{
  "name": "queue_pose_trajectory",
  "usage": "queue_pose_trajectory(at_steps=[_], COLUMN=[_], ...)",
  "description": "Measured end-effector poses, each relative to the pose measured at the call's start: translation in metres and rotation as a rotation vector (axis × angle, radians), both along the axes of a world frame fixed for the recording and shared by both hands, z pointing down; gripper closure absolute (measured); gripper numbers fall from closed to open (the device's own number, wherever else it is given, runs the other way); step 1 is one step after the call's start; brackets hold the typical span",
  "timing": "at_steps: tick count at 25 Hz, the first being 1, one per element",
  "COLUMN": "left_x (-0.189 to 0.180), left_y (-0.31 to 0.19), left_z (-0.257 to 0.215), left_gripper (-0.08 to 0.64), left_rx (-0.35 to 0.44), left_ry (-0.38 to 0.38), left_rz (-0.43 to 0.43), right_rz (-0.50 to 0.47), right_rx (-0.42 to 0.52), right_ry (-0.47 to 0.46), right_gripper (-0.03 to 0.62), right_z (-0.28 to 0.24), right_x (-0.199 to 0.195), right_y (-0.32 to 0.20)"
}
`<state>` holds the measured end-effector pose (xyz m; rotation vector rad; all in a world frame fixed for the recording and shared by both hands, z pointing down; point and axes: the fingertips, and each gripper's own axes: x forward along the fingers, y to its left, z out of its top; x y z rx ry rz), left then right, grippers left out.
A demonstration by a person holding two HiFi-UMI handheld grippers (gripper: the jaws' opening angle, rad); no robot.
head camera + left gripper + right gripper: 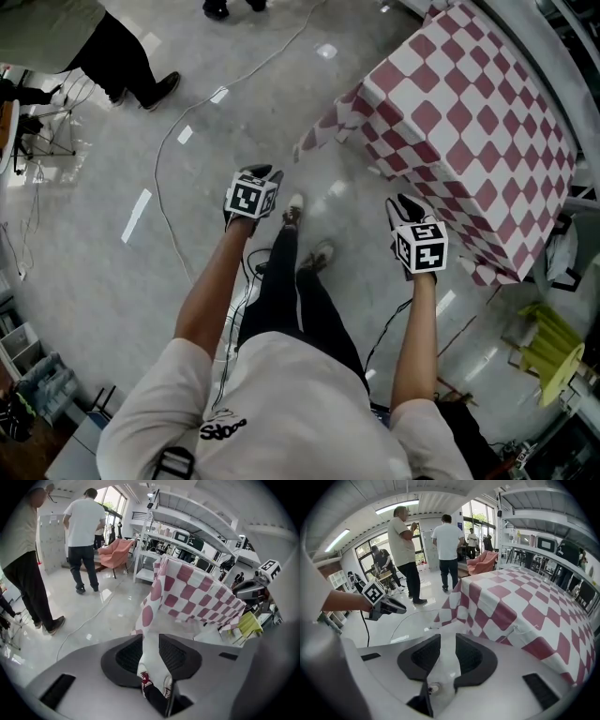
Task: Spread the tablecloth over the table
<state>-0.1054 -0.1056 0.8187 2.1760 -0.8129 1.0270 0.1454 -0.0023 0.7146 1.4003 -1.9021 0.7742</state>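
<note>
– Black-padded jaws on the left gripper point(151, 652): clenched or released?
– Released. Standing apart, gripping nothing, only shoes point(154, 682) and floor showing through the gap.
– And the right gripper point(447, 654)?
– Likewise parted and empty, with glossy grey floor point(417, 620) beyond the pads.
– Whereabouts of the tablecloth point(469, 122)?
– Ahead of both grippers and off to the right, touching neither. Red-and-white checks, covering the table hidden beneath, hanging down the sides, one corner point(314, 141) drooping at the near left end.
– Farther out?
– Thin cable point(178, 141) looping across the floor to the left, and a person in a white shirt point(447, 538) standing well beyond.
</note>
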Motion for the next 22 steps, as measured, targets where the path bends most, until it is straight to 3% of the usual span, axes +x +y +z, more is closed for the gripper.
queue_pose_trajectory(at_steps=[9, 18, 22], left_x=[0.045, 0.116, 0.143], left_y=[-0.024, -0.057, -0.075], left_z=[-0.056, -0.173, -0.231], left_gripper=[0.485, 0.508, 0.519], left_rx=[0.076, 0.236, 0.314], left_ry=[0.09, 0.23, 0.284], left_rz=[0.085, 0.216, 0.258], right_rz=[0.068, 0.16, 0.166], right_rx=[0.1, 0.264, 0.334], right_ry=[0.024, 0.049, 0.11], right_gripper=[0.477, 0.518, 0.553], right_z=[-0.048, -0.141, -0.188], right_x=[0.018, 0.055, 0.068], right_y=[-0.024, -0.056, -0.072])
